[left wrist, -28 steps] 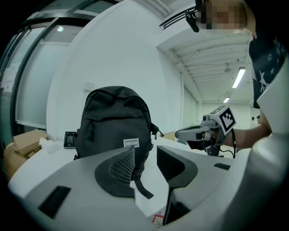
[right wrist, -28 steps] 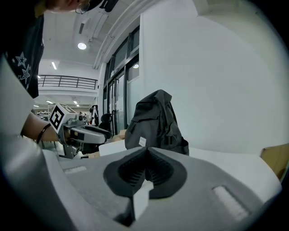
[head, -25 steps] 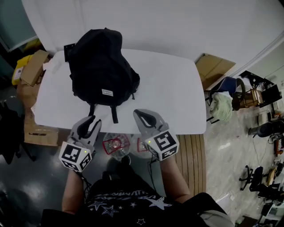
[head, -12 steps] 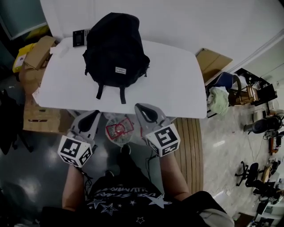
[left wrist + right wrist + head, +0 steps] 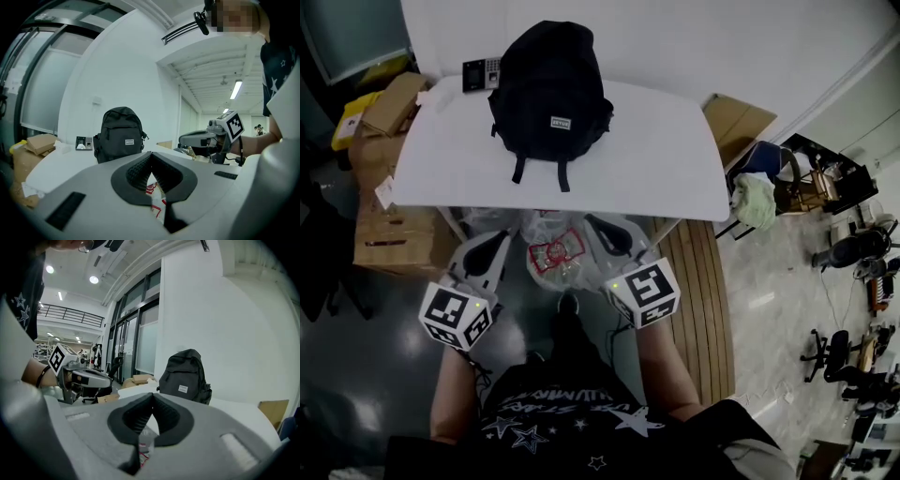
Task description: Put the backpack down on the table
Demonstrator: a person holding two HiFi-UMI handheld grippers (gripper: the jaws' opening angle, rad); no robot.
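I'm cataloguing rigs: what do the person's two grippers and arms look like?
The left gripper and right gripper are grey moulded shells with black ribbed fingers, each carrying a white cube printed with black square markers. The person wears a black short-sleeved T-shirt with white stars and lettering.

Backpack [image 5: 548, 89] label print unreadable; small device [image 5: 481, 73] beside, perhaps keypad.
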